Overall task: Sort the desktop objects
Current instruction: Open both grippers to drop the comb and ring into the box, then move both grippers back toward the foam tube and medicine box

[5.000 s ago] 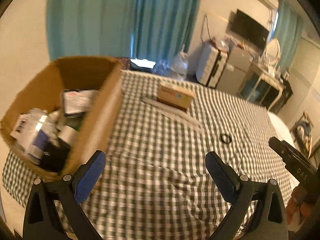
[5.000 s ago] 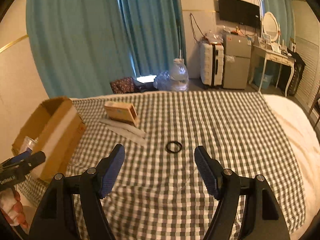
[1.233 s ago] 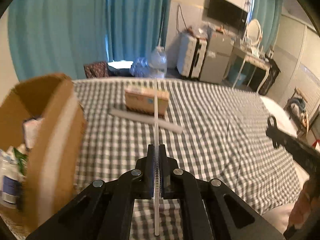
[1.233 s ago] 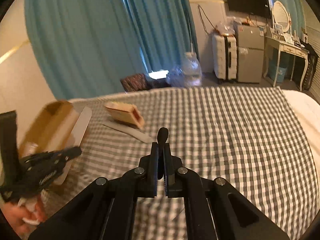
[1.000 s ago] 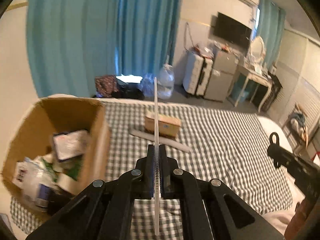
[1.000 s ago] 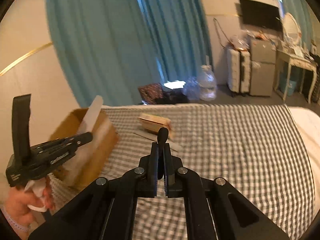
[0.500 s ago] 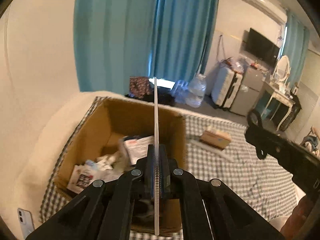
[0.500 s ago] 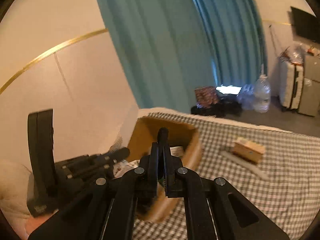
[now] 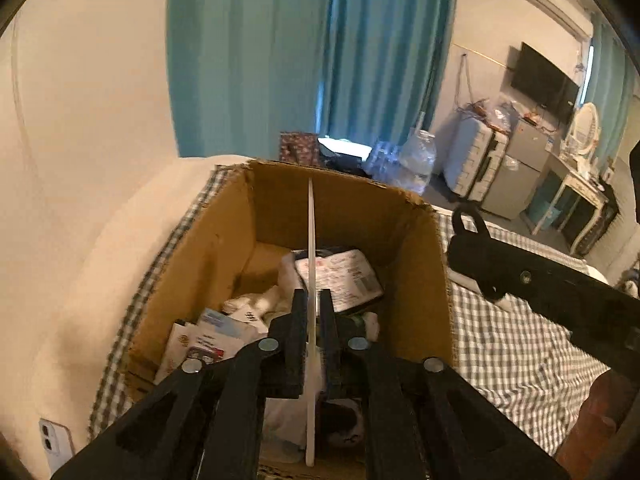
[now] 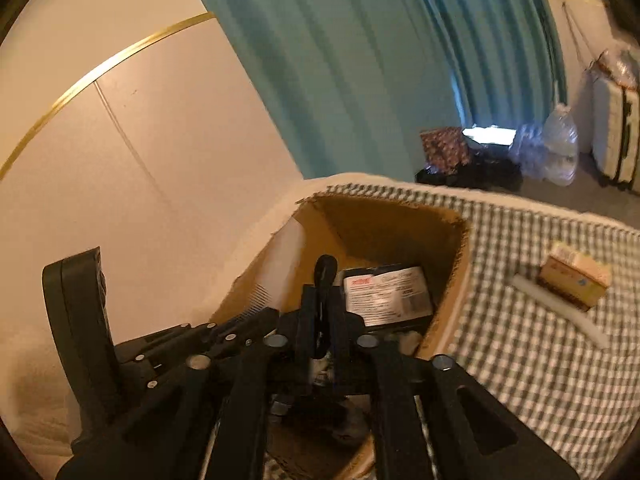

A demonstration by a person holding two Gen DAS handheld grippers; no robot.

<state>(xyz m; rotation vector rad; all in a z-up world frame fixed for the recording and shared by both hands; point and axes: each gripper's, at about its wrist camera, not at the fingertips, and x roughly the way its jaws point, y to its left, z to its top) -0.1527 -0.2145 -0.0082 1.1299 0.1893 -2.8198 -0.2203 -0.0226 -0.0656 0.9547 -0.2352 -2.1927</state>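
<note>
My left gripper (image 9: 311, 300) is shut on a thin white strip (image 9: 311, 232), held edge-on above the open cardboard box (image 9: 224, 240). The box holds several packets and papers (image 9: 344, 276). My right gripper (image 10: 323, 300) is shut on a small black ring (image 10: 325, 270) and hangs over the same box (image 10: 456, 264). The right gripper with the ring also shows in the left wrist view (image 9: 468, 236), at the box's right rim. The left gripper and its white strip (image 10: 288, 256) show in the right wrist view at the box's left side.
The box stands on a checkered cloth (image 10: 540, 360). A small tan carton (image 10: 576, 280) and a long white strip (image 10: 560, 312) lie on the cloth to the right. A white phone (image 9: 54, 442) lies at the left. Teal curtains, bottles and luggage are behind.
Both grippers have moved left from over the cloth to above the box, carrying the strip and the ring. The box now fills the middle of both views.
</note>
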